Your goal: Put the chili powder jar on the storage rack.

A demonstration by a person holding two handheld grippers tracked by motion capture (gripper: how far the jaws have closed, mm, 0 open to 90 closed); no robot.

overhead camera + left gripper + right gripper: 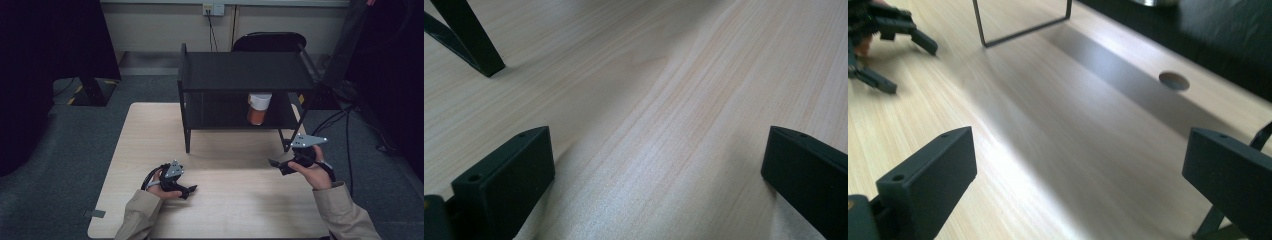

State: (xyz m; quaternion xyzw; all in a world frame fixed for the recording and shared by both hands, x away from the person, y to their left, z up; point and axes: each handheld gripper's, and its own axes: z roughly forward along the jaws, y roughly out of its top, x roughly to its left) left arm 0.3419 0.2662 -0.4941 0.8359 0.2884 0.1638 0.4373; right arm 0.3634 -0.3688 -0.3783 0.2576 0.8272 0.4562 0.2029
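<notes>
Sleeves: I see tan, loose cloth cuffs on both forearms in the high view.
Left gripper: I make out a black body, a small grey three-cornered plate on top, and a black cable looping at the wrist.
Right gripper: black too, I note, with a larger grey three-cornered plate showing small dots at its corners.
Jaws: from each gripper view I see matte black, blocky wedges, each with a small round screw hole on top.
</notes>
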